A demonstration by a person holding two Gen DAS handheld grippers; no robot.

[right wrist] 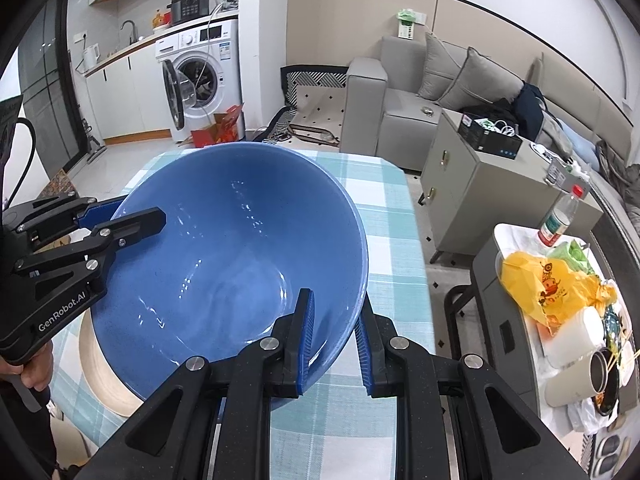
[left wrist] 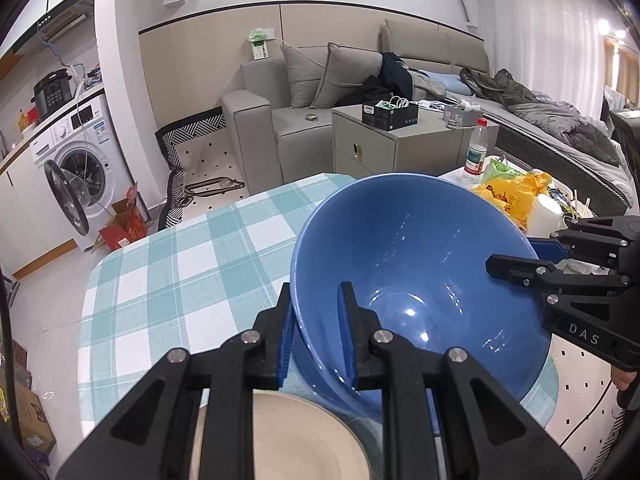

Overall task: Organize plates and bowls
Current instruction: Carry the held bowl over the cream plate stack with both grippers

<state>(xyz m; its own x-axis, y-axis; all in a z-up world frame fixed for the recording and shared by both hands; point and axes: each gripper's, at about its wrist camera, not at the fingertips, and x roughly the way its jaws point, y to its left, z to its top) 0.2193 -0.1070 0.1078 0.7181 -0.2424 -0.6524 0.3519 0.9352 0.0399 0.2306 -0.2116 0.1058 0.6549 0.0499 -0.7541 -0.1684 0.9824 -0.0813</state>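
Both grippers are clamping opposite rims of a glossy blue ceramic bowl (left wrist: 416, 280), left gripper (left wrist: 316, 336), right gripper (right wrist: 334, 340), holding it tilted over a beige plate (left wrist: 288, 440) on the checked tablecloth (left wrist: 180, 256). It looks heavy, slippery, breakable.

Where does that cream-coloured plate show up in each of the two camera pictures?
Left wrist view: the cream plate sits at the bottom centre, between the gripper's arms, partly under the blue bowl.
Right wrist view: the plate peeks out at lower left, below the bowl.
Shared landmark: the washing machine, door open.
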